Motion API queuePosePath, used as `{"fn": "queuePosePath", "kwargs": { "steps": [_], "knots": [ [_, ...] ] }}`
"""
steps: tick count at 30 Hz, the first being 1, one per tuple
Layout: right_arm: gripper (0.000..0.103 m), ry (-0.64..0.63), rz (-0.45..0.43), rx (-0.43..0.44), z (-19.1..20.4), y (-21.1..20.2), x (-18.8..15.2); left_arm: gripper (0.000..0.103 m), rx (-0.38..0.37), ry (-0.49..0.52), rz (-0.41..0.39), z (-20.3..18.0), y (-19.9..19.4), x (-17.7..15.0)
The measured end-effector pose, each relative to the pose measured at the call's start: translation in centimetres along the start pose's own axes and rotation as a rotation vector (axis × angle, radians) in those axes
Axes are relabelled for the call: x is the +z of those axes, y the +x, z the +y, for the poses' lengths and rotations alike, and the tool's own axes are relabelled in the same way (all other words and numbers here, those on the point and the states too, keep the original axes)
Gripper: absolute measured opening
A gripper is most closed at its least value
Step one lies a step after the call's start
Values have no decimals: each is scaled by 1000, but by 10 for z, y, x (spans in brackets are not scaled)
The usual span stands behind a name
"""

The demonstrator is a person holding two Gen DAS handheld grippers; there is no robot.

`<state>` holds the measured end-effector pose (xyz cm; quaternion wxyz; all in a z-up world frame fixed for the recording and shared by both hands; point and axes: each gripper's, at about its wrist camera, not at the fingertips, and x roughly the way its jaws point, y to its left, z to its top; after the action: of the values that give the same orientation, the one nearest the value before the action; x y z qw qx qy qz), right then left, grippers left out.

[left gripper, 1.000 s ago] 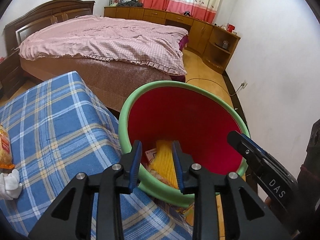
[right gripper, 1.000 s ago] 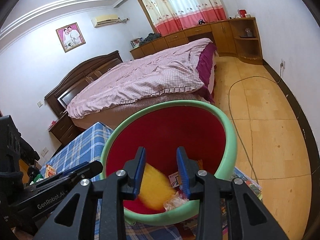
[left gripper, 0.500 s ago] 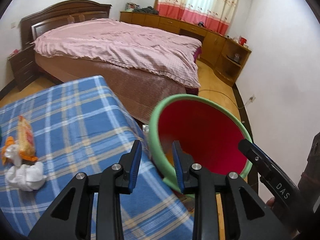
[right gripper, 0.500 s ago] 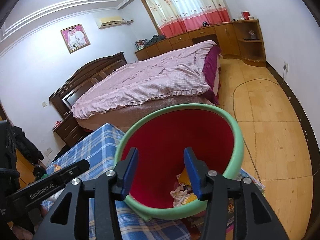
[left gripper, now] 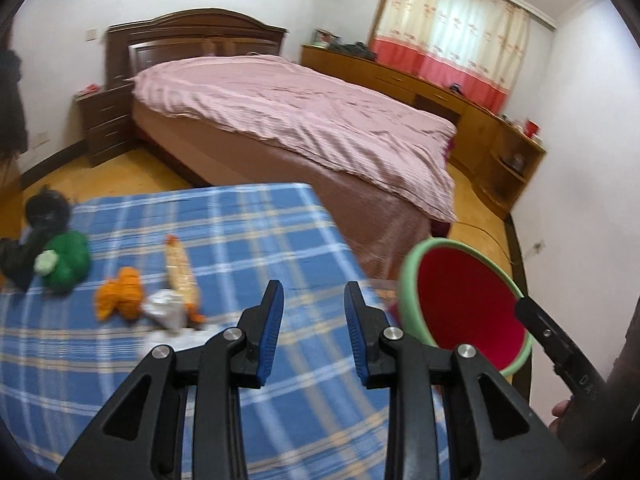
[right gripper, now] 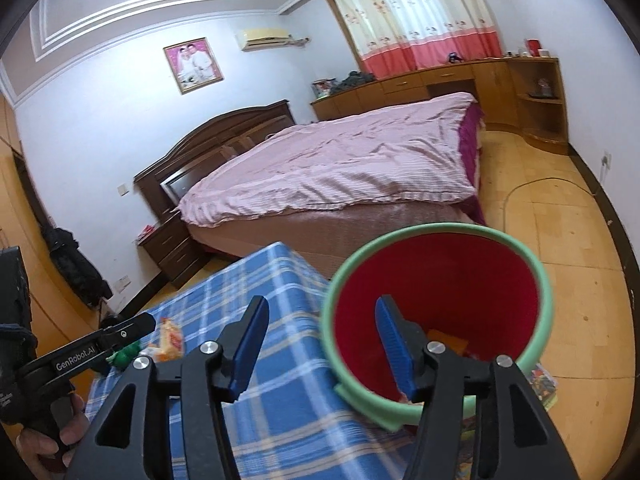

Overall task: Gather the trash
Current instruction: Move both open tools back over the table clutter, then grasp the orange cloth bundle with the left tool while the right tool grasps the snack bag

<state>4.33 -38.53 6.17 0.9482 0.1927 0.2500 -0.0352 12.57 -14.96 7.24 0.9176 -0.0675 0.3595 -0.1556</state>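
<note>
A red bin with a green rim [left gripper: 466,304] [right gripper: 440,292] stands beside the blue plaid table [left gripper: 224,240] [right gripper: 256,280]. Some trash lies in its bottom [right gripper: 448,338]. On the table lie a snack wrapper [left gripper: 180,268] [right gripper: 170,334], an orange crumpled piece [left gripper: 122,294], a white crumpled piece [left gripper: 166,310], a green object [left gripper: 64,260] [right gripper: 124,354] and a black object [left gripper: 44,210]. My left gripper [left gripper: 314,320] is open and empty above the table, right of the trash pieces. My right gripper [right gripper: 320,344] is open and empty over the bin's near rim.
A bed with a pink cover [left gripper: 304,120] [right gripper: 340,168] stands behind the table. Wooden cabinets [left gripper: 440,96] line the far wall under the curtains. A nightstand [left gripper: 104,120] is left of the bed. A cable [right gripper: 532,188] lies on the wooden floor.
The yellow piece dropped from my right gripper into the bin, and that gripper opened wider. My left gripper swung left from the bin toward the trash on the table.
</note>
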Motion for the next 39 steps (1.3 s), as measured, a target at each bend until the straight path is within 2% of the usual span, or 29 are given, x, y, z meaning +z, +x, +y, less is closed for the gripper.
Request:
{"fn": "queuePosePath", "kwargs": {
  "steps": [10,16,19,26,34,39],
  "knots": [
    [61,-65,27,65,56,12,3,31,152,-72,-27,86,-14,13],
    [62,-104,57,92,88,31,7,32,221,-116,1,129,-5,14],
    [62,-123,78,102,101,44,6,39,239,-143,24,142,5,11],
    [62,-146,142,119,122,80,-3,44,258,-185,105,164,42,1],
    [63,-169,218,124,139,122,-15,45,252,-237,196,181,83,-9],
    [63,-179,256,138,148,143,-21,60,275,-240,201,182,94,-15]
  ]
}}
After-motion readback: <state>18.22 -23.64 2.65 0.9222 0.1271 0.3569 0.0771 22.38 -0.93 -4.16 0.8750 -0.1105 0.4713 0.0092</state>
